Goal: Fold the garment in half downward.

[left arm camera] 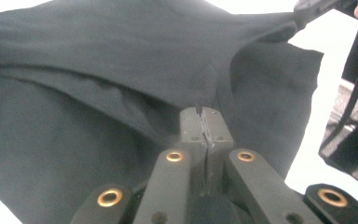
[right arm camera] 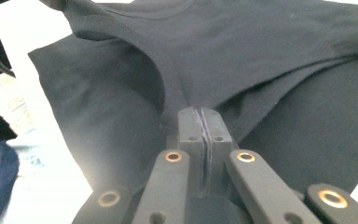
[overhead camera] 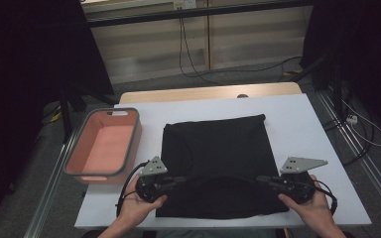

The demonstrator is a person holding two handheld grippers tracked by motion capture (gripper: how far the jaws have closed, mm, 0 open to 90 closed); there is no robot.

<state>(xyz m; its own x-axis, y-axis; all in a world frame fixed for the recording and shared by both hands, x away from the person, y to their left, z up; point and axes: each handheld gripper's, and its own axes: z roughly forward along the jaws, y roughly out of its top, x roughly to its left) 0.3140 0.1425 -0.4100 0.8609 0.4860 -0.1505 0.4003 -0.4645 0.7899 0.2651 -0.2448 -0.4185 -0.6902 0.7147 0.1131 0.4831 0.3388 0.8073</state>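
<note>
Pink basket — nothing inside; black garment beside it

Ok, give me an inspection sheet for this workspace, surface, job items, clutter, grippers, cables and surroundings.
Surface: white table top, wooden strip along the far edge.
Job's things: black garment spread flat, near edge lifted at two points.
Clutter: pink bin with grey rim, left of the garment, looks empty.
Grippers: left gripper and right gripper each shut on the garment's near edge.
Cables: black cable loops from the left gripper; floor cables beyond the table.
Surroundings: dark curtains, pale wall panels behind.
</note>
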